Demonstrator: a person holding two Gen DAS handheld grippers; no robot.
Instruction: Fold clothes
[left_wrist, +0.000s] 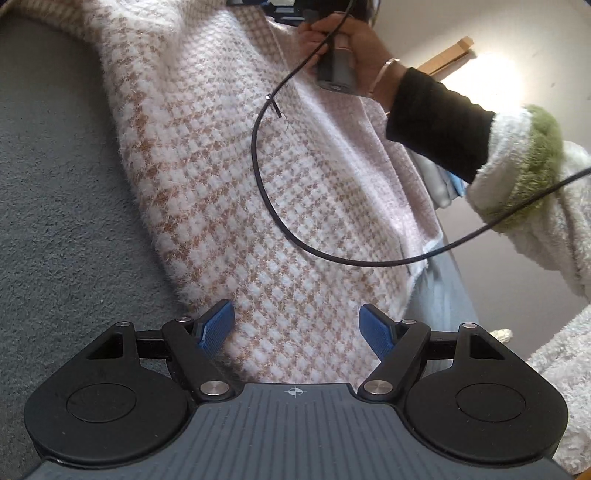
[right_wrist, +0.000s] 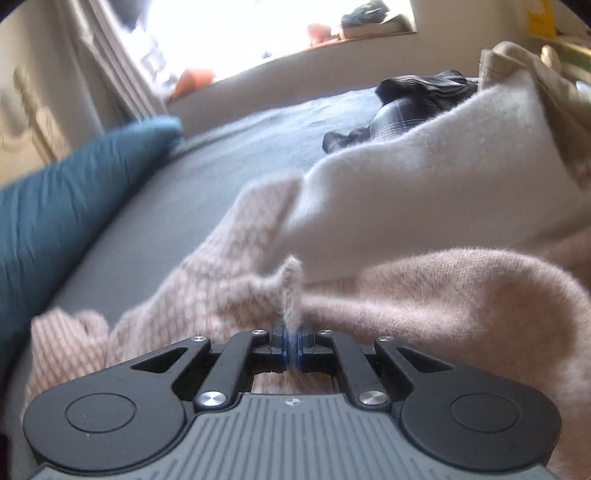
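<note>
The fuzzy pink-and-tan houndstooth cardigan (left_wrist: 280, 192) lies spread over the grey bed cover (left_wrist: 55, 221), its plain pale lining turned up at the far right in the right wrist view. The right tool (right_wrist: 291, 345) has its jaws pinched tight on a tuft of the cardigan's edge, while the left tool (left_wrist: 295, 328) hovers with jaws wide and empty just above the near cloth. This looks like the start of a fold: one edge gripped, the other still to take. Next, the left tool likely needs to close on an edge before both carry it across. No brand, label or writing is readable.
</note>
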